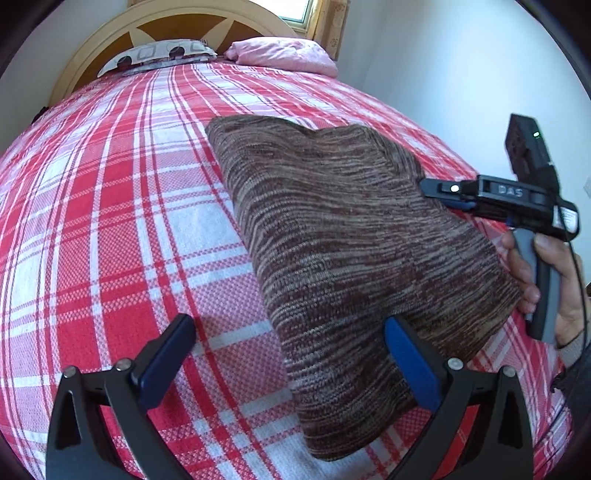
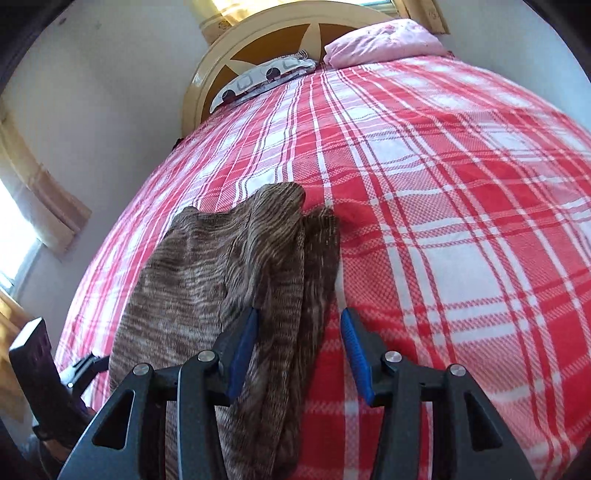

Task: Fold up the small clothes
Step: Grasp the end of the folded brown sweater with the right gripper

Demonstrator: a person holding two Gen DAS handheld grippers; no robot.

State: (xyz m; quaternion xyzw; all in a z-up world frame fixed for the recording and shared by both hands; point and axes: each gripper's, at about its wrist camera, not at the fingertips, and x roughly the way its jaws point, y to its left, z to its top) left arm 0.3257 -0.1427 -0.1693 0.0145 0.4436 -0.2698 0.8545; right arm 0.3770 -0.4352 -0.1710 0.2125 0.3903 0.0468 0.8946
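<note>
A brown striped knit garment [image 1: 351, 254] lies folded into a rough rectangle on the red and white plaid bedspread [image 1: 110, 206]. My left gripper [image 1: 288, 350] stands wide open at the garment's near corner. Its right finger [image 1: 410, 362] hovers over the cloth and its left finger is over the bedspread. A hand holds my right gripper [image 1: 439, 190] side-on at the garment's far right edge. In the right wrist view the garment [image 2: 207, 280] shows loose folds. My right gripper [image 2: 299, 332] is open there, with the garment's edge and bare bedspread between its blue pads [image 2: 242, 350].
A patterned pillow [image 1: 159, 55] and a pink pillow [image 1: 284, 51] lie against the round wooden headboard [image 1: 110, 33] at the far end. A white wall [image 1: 461, 74] runs along the bed's right side. Curtained windows [image 2: 22, 206] are on the other side.
</note>
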